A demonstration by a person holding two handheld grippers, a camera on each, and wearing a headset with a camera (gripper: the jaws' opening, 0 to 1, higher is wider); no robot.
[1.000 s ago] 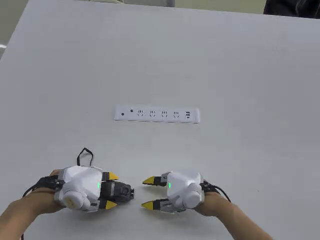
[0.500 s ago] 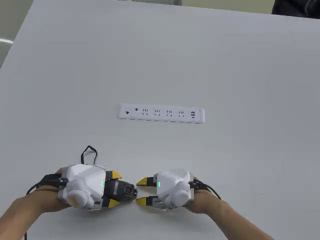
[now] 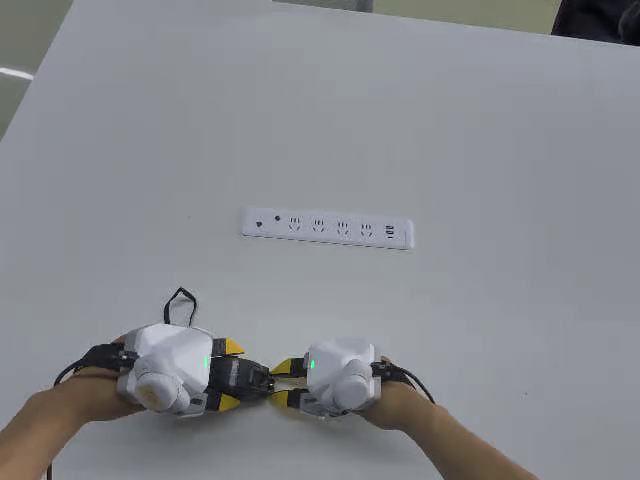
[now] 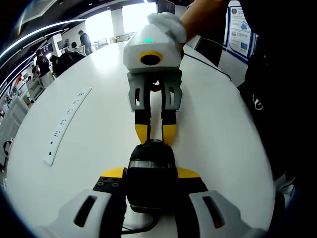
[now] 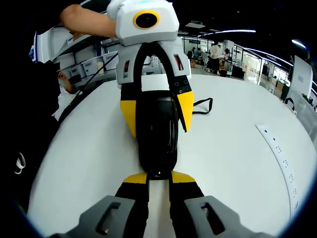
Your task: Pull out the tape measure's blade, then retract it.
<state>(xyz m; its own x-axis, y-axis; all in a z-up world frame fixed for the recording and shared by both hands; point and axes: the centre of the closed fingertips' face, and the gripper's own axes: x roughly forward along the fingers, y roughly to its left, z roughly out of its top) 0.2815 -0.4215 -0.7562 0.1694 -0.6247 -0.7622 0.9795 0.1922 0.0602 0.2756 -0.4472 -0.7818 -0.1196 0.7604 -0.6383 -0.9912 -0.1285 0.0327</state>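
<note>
Left claw (image 4: 151,173) clamps the tape (image 5: 156,134): rigid, compact, probably slick case. Right claw (image 5: 159,177) sits nearly closed at its mouth; hold cannot be told. Pinch the blade hook (image 5: 157,174).

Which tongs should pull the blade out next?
Right, probably. The right tongs point at the front end of the tape measure, tips right up against it; the left tongs clamp its black case.
</note>
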